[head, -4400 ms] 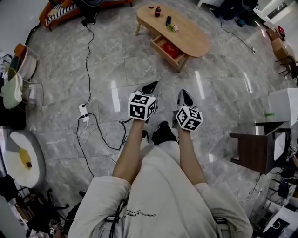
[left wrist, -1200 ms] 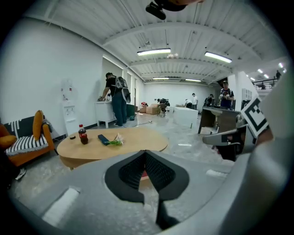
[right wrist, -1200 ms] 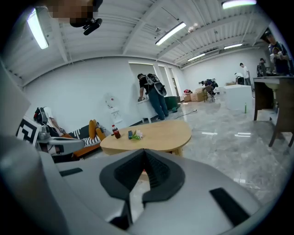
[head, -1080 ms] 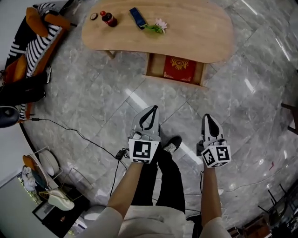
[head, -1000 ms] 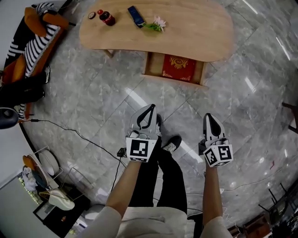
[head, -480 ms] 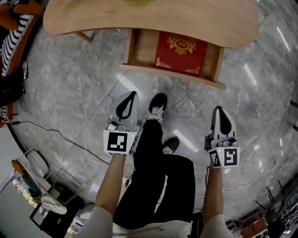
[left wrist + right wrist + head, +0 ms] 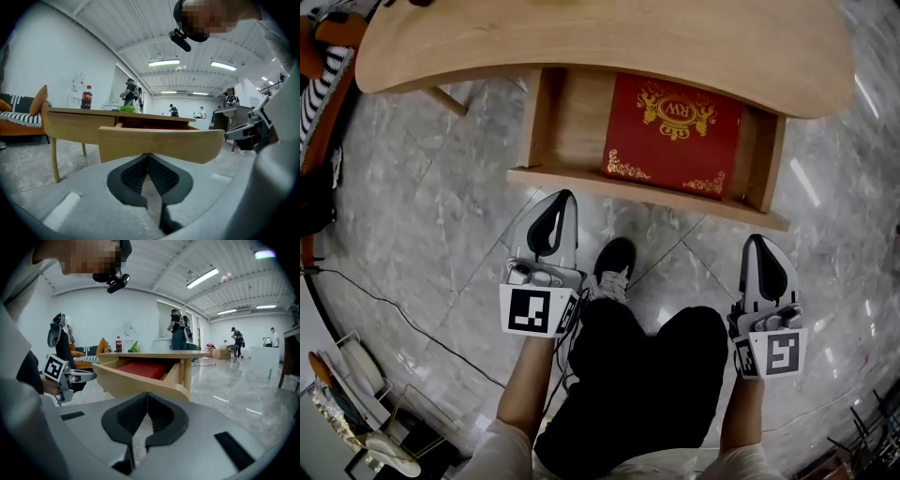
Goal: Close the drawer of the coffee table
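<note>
The wooden coffee table point(image 7: 609, 37) has its drawer point(image 7: 649, 195) pulled out toward me, with a red box point(image 7: 675, 131) lying inside. My left gripper point(image 7: 565, 194) is shut and its tip sits just short of the drawer's front panel point(image 7: 159, 143) near the left end. My right gripper point(image 7: 754, 239) is shut too, a little before the drawer's right front corner point(image 7: 180, 387). Neither holds anything. The drawer front fills the middle of the left gripper view.
The person's shoe point(image 7: 614, 262) and dark trouser leg point(image 7: 647, 375) stand between the grippers on the grey marble floor point(image 7: 422, 225). A table leg point(image 7: 445, 98) slants down at left. A cola bottle point(image 7: 87, 97) stands on the tabletop. A striped sofa point(image 7: 323, 66) lies at far left.
The person has walked up to the table. Both grippers have closed in on the drawer front, which now looms much larger.
</note>
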